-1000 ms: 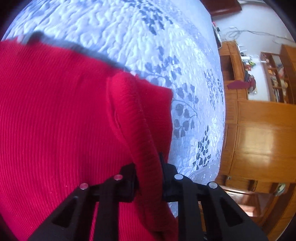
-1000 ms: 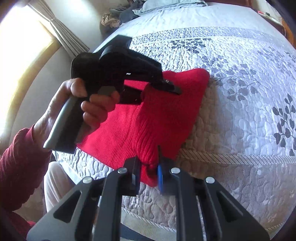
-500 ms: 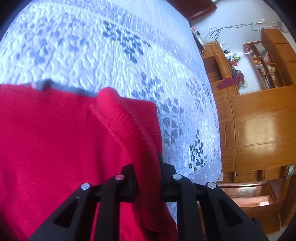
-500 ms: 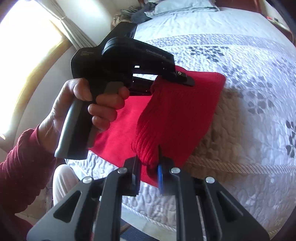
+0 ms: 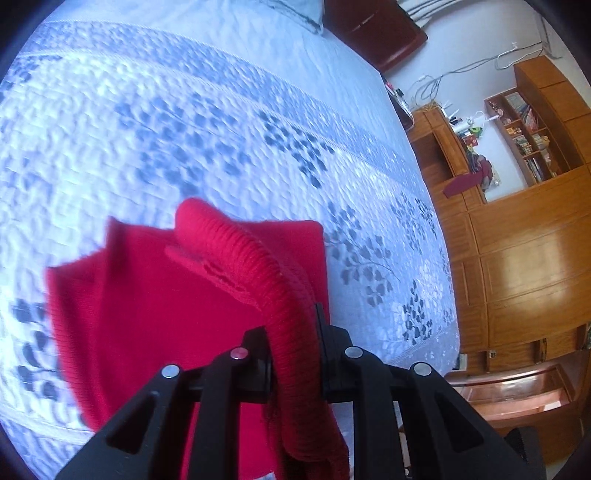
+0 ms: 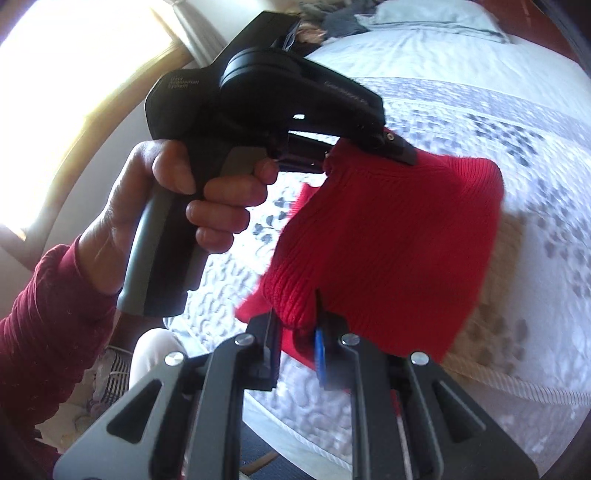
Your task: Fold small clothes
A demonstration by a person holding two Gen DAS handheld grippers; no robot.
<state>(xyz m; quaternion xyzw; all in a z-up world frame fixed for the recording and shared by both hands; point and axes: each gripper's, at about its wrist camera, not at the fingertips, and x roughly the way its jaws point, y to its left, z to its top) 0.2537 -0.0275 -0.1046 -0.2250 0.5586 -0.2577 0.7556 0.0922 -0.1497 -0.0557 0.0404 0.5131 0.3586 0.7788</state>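
Note:
A red ribbed knit garment (image 5: pixel 159 317) hangs above a white quilted bed with blue leaf print (image 5: pixel 184 129). My left gripper (image 5: pixel 295 354) is shut on its thick ribbed edge, which arches up between the jaws. My right gripper (image 6: pixel 295 343) is shut on another part of the same garment (image 6: pixel 399 251), near a lower corner. In the right wrist view, my left gripper (image 6: pixel 402 151) pinches the garment's top edge, held by a hand in a dark red sleeve. The garment is lifted and hangs folded between both grippers.
A wooden cabinet with shelves (image 5: pixel 535 240) stands beyond the bed's far side. A bright window with a curtain (image 6: pixel 74 74) is at the left in the right wrist view. Pillows and clothes (image 6: pixel 406 18) lie at the bed's far end.
Both grippers have risen with the red garment, lifting most of it off the bed. More quilt now shows beneath it. Both grips stayed shut.

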